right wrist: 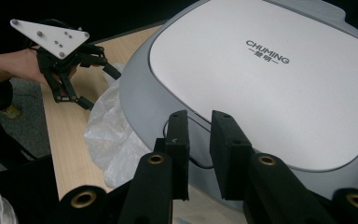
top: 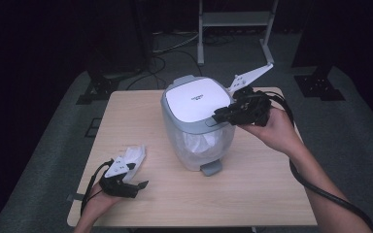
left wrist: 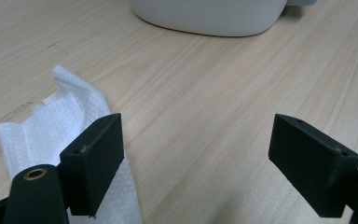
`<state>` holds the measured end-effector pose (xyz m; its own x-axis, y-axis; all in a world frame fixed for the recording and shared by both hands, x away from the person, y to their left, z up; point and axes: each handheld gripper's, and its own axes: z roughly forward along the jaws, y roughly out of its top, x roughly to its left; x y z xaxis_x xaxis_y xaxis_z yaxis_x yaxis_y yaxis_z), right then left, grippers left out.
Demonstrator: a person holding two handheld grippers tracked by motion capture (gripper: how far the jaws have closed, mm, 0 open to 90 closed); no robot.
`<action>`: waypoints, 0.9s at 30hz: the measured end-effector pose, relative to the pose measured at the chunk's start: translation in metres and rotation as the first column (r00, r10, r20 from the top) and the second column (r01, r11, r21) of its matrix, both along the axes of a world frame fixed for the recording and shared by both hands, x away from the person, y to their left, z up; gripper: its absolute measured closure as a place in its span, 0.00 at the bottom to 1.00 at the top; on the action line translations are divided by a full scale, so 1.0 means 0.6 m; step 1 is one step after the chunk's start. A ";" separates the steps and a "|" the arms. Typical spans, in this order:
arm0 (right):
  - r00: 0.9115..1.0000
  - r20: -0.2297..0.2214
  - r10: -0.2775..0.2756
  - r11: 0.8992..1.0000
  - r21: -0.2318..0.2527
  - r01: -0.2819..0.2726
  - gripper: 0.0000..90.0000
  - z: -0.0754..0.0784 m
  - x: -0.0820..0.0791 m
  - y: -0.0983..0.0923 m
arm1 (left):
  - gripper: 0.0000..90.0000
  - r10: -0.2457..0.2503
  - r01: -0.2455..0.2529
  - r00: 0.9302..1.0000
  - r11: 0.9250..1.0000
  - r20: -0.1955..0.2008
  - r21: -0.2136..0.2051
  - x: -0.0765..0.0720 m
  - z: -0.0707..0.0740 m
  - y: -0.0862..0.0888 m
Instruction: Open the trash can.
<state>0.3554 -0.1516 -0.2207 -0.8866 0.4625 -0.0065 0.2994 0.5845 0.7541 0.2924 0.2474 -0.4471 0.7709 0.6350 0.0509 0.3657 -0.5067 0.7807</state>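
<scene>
A pedal bin [top: 194,145] with a white lid [top: 196,99] in a grey rim stands mid-table; a white liner bag [right wrist: 112,135] shows below the rim. My right gripper [top: 222,115] is at the lid's front right edge. Its jaws [right wrist: 199,119] stand a narrow gap apart over the grey rim [right wrist: 144,93], with nothing plainly pinched. My left gripper [top: 138,175] rests low at the front left of the table, open [left wrist: 196,135], nothing between the jaws. A white paper tissue [left wrist: 51,126] lies flat beside and partly under its left jaw, also seen from above as the tissue [top: 133,154].
The bin's grey pedal [top: 210,168] sticks out toward me. The wooden table [top: 252,194] has bare room at front right and far left. A metal stand [top: 233,19] and floor cables lie beyond the far edge. The right gripper's cable [top: 320,189] trails along the forearm.
</scene>
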 end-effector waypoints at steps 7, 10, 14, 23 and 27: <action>1.000 0.001 0.001 1.000 0.000 -0.001 0.88 -0.003 0.003 0.006 | 0.19 0.001 -0.001 1.000 1.000 0.000 -0.002 0.000 0.000 0.000; 1.000 0.007 0.003 1.000 -0.001 -0.003 0.88 -0.004 0.003 0.008 | 0.19 0.000 0.000 1.000 1.000 -0.001 -0.001 0.000 -0.001 0.000; 1.000 0.004 0.002 1.000 -0.003 -0.002 0.89 -0.006 0.004 0.011 | 0.19 0.000 0.000 1.000 1.000 -0.001 -0.001 0.000 0.000 0.000; 1.000 0.011 0.004 1.000 -0.013 -0.004 0.90 -0.011 0.006 0.018 | 0.19 0.000 0.000 1.000 1.000 -0.002 -0.001 0.000 0.000 0.001; 1.000 0.020 0.006 1.000 -0.012 -0.006 0.91 -0.015 0.007 0.018 | 0.19 0.001 -0.001 1.000 1.000 -0.003 0.000 0.000 -0.001 0.002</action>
